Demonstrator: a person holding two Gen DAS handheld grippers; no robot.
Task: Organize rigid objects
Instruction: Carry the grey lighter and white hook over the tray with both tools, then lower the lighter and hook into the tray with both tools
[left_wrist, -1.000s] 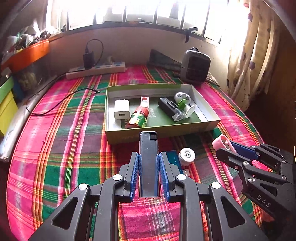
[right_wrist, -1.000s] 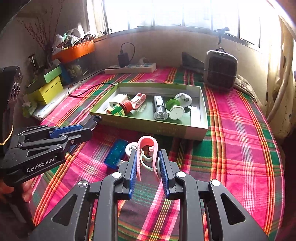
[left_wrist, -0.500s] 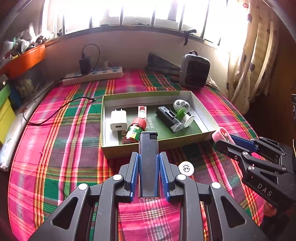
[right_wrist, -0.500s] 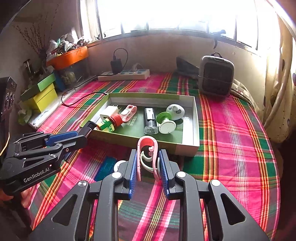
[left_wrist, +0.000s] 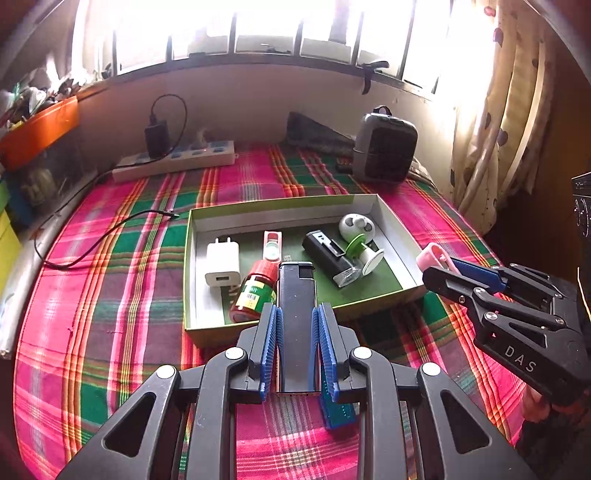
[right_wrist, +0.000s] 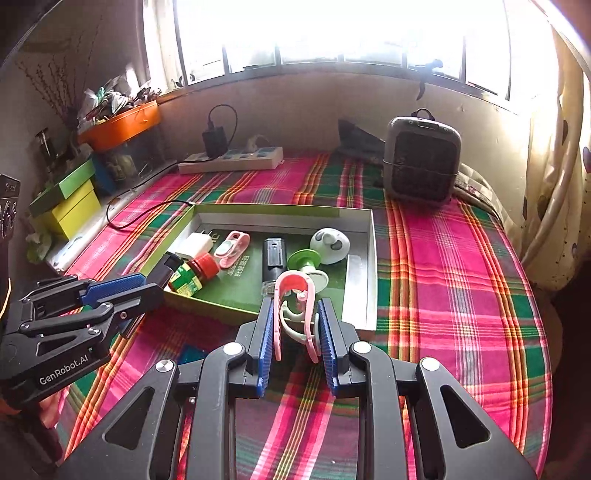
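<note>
Above the near wall of the green tray (left_wrist: 397, 254), your left gripper (left_wrist: 296, 317) pinches a black lighter (left_wrist: 295, 295) between its blue pads, the lighter standing upright along the fingers with its top end over the tray's front edge. Your right gripper (right_wrist: 295, 321) is clamped on a pink clip (right_wrist: 293, 295), whose rounded loop pokes out past the fingertips and hangs over the tray's near side, toward its right end.

Inside the tray you have a white charger (left_wrist: 221, 264) at the left, a red-capped bottle (left_wrist: 255, 291) lying on its side just beside it, a small pink case (left_wrist: 272, 246) behind the bottle, a black box-shaped device (left_wrist: 330, 258) lying at an angle in the middle, and a white and green fan (left_wrist: 357, 236) at the right, touching the black device. From the right wrist view the bottle sits close to the left gripper's tip.

On the plaid cloth (left_wrist: 110, 295) in front of the tray, a blue ridged block (left_wrist: 338, 410) lies partly hidden under your left gripper's right finger. A white power strip (left_wrist: 177, 164) with a black adapter (left_wrist: 157, 134) plugged in runs along the far wall, a loose black cable (left_wrist: 110, 236) trails across the cloth toward the tray, and a grey heater (left_wrist: 384, 149) stands behind the tray to the right.
</note>
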